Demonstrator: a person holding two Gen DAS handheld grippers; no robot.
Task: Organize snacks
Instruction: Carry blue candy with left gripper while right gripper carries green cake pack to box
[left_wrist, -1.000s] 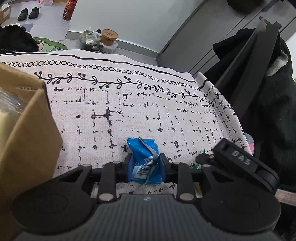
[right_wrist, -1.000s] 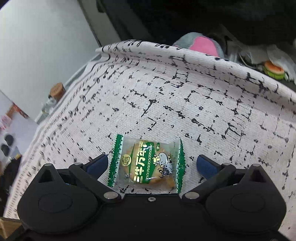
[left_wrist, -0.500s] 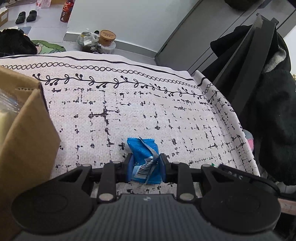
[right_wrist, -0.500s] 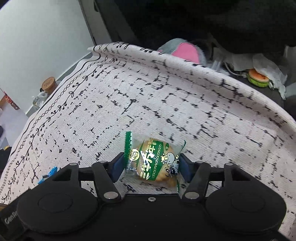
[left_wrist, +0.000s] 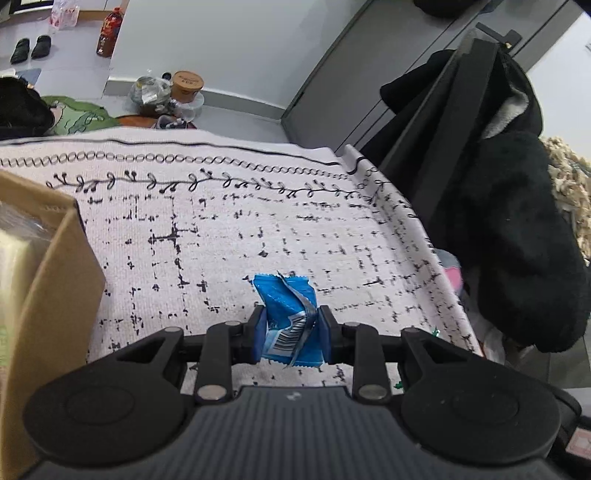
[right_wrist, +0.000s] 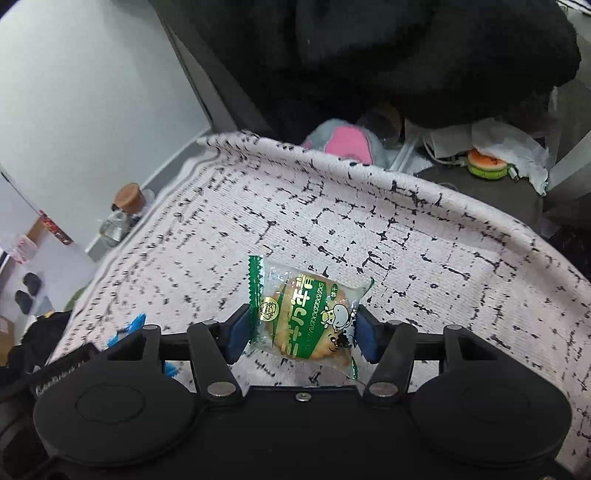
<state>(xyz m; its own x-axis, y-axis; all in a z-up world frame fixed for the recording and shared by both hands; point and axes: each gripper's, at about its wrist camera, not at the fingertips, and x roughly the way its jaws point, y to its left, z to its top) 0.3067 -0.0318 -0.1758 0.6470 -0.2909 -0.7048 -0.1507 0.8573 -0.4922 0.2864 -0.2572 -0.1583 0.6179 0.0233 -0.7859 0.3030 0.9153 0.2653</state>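
Left gripper (left_wrist: 290, 334): clamped on 1 crumpled blue foil snack packet (left_wrist: 287, 317), above the white black-flecked woven cloth (left_wrist: 221, 240); brown cardboard box (left_wrist: 48, 295) to its left

Right gripper (right_wrist: 301, 332): pads pressing 1 clear green-edged round biscuit packet (right_wrist: 308, 323), lifted off the cloth

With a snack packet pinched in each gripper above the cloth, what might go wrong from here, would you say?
1. The left gripper pinches the blue packet by crumpled wrapper, so it may slip out.
2. The right gripper squeezes the green biscuit packet across the biscuit, which may crack.
3. The cardboard box stands close on the left; its wall could catch a packet.
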